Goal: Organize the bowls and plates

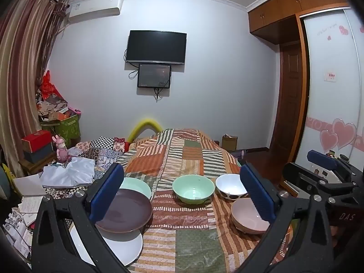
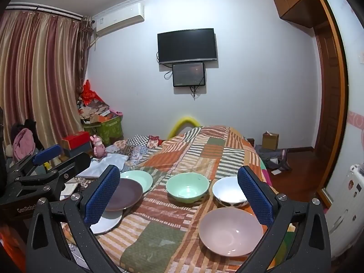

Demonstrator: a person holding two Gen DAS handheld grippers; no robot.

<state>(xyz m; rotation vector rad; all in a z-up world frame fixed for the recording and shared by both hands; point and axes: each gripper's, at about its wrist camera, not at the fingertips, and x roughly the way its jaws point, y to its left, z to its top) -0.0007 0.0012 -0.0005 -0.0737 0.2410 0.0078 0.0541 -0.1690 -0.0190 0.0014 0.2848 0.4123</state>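
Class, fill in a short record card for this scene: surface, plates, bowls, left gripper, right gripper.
surface: patchwork bedspread
plates: purple plate overlapping green plate and white plate, at the left
bowls: green bowl, spotted white bowl, pink bowl, at the right, all upright
left gripper: open, holding nothing
right gripper: open, holding nothing

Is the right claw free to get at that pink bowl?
Probably yes: the right claw stands open, and the pink bowl sits uncovered just before it on the quilt.
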